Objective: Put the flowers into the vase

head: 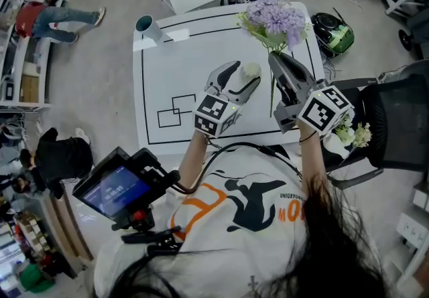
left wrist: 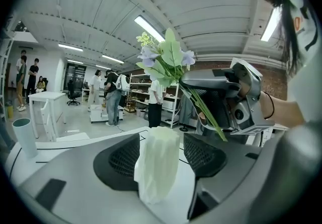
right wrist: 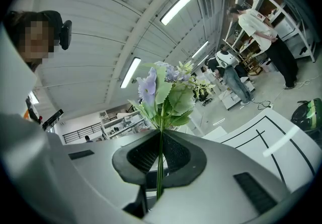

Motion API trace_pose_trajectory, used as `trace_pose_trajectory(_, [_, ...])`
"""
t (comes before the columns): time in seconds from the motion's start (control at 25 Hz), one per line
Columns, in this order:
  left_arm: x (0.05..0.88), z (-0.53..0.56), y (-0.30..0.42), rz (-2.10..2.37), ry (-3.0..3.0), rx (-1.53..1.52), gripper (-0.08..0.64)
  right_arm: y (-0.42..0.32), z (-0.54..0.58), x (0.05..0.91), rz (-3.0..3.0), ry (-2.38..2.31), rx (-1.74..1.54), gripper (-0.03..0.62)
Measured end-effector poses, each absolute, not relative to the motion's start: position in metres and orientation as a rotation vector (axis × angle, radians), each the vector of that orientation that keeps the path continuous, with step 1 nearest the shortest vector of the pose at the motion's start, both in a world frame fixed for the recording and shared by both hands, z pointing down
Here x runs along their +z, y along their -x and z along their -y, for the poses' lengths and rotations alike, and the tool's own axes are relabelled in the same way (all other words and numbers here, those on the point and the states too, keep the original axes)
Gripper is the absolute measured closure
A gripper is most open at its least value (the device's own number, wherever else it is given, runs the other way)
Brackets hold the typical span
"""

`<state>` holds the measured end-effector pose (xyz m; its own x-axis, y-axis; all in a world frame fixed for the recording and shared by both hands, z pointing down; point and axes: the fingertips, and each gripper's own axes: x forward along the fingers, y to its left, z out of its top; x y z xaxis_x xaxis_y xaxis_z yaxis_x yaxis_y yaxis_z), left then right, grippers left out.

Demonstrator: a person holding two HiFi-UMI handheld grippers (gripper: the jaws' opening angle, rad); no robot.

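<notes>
A pale, ribbed vase (head: 251, 69) stands upright on the white table (head: 161, 76), between the jaws of my left gripper (head: 242, 78). In the left gripper view the vase (left wrist: 158, 165) has a gap on each side and neither pad presses on it, so this gripper (left wrist: 159, 153) is open. My right gripper (head: 276, 60) is to the right of the vase, shut on the green stems of a purple bouquet (head: 275, 19) that reaches toward the table's far edge. In the right gripper view the stems (right wrist: 160, 167) run pinched between the jaws (right wrist: 160, 143), with the blooms (right wrist: 166, 89) beyond.
A teal cup (head: 145, 23) stands at the table's far left corner. Black rectangles are drawn on the table's left half. More flowers (head: 354, 134) lie on a black chair at my right. A camera rig with a screen (head: 120, 189) hangs at lower left. People stand in the background.
</notes>
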<state>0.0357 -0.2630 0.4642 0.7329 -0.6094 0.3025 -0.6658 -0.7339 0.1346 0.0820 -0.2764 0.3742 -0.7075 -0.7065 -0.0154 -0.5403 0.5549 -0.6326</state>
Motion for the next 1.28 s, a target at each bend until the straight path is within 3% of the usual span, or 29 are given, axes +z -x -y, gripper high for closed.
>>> trace_pose_trajectory(0.68, [0.467,0.265,-0.041,0.988,-2.727,0.408,0.304,-0.083,0.285,0.362,-2.503,1.015,-0.859,0.571])
trace_pose_trajectory(1.28, [0.476,0.269,-0.040,0.994,-2.709,0.392,0.304,-0.048,0.322,0.301,-2.569,0.897,-0.609,0.571])
